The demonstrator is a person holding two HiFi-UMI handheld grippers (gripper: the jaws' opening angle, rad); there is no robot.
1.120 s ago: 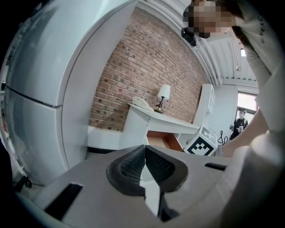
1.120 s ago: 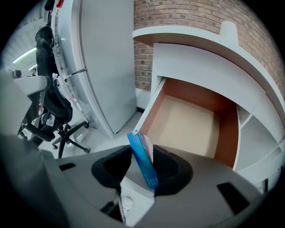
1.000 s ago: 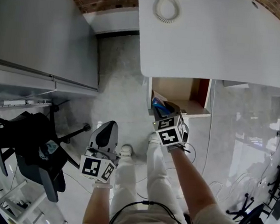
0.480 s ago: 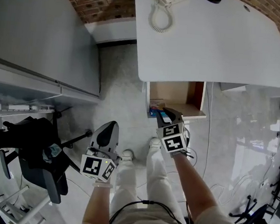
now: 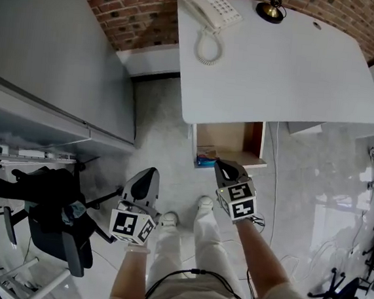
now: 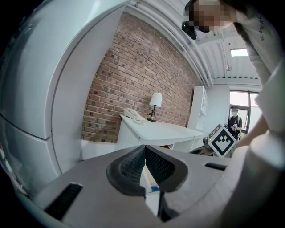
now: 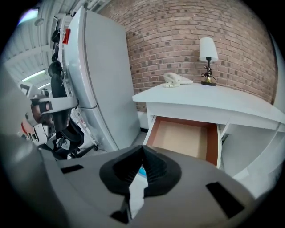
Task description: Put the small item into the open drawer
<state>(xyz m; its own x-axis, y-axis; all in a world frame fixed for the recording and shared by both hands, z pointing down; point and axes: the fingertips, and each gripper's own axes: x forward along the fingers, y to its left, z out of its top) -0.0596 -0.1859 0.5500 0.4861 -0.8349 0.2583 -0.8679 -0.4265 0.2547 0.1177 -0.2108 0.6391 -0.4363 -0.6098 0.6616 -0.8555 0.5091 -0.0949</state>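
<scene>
The open wooden drawer (image 5: 231, 138) hangs under the white desk (image 5: 281, 62). A small blue item (image 5: 206, 159) lies at the drawer's front left corner. My right gripper (image 5: 223, 166) hovers just in front of the drawer's front edge, shut with nothing between its jaws. In the right gripper view the shut jaws (image 7: 142, 150) point at the drawer (image 7: 182, 140), and a bit of blue (image 7: 141, 172) shows behind them. My left gripper (image 5: 146, 173) hangs lower left over the floor, also shut and empty (image 6: 145, 149).
A white telephone (image 5: 210, 10) and a lamp (image 5: 271, 9) stand on the desk by the brick wall. A tall grey cabinet (image 5: 51, 54) fills the left. A black office chair (image 5: 55, 221) stands lower left. The person's shoes (image 5: 168, 219) are below the drawer.
The right gripper has drawn back out of the drawer towards the person and its jaws have shut empty. The blue item stays in the drawer. The left gripper has hardly moved.
</scene>
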